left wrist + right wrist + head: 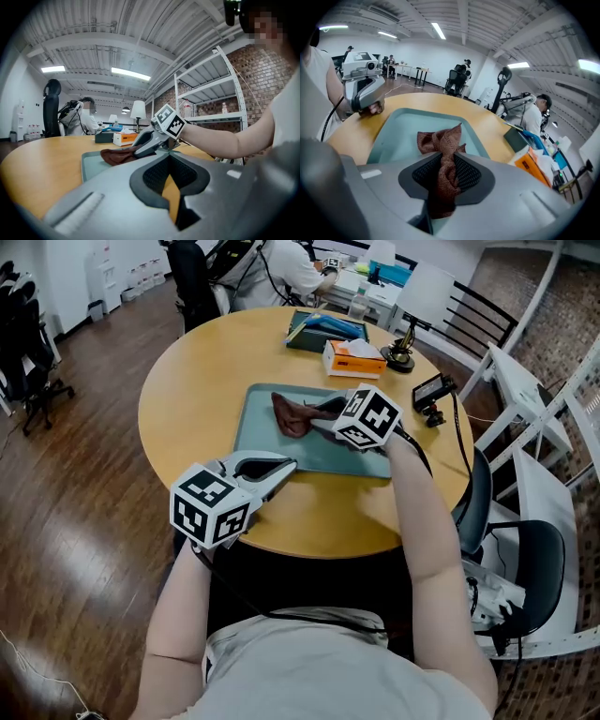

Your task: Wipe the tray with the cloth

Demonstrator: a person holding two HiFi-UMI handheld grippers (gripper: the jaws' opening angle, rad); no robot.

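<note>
Left hand-held gripper (286, 465): nearest of all, over the near edge of the counter (192, 399); jaws drawn together with nothing between them; its tips lie at the tray's near rim close to the near-left corner; whether they press on the rim cannot be told.

Tray (314, 454): a pale green rectangle lying flat at the middle of the round wooden counter, its long side facing the person; the bare part shows no spill, crumbs or streaks that can be made out.

Right hand-held gripper (317, 414): reaches in over the tray's right half; jaws clamped on a bunched fold of the cloth, which fills the gap between the pads in the right gripper view.

Cloth (292, 414): dark reddish-brown and crumpled; its free end seems to rest on the tray's floor towards the far-left part, well inside the rim.

Beyond the tray: an orange-and-white box (353, 358) and a dark box (319, 334) with blue things near the counter's far edge; a small black device (433, 390) at the right edge; a seated person (281, 268) past the counter.

Done so far: the cloth is picked up and brought down onto the tray; the empty gripper stands where it could steady the tray.

Left to do: by my reading nearly all the wiping; the near and right parts lie bare, with nothing to show which parts have been wiped.
</note>
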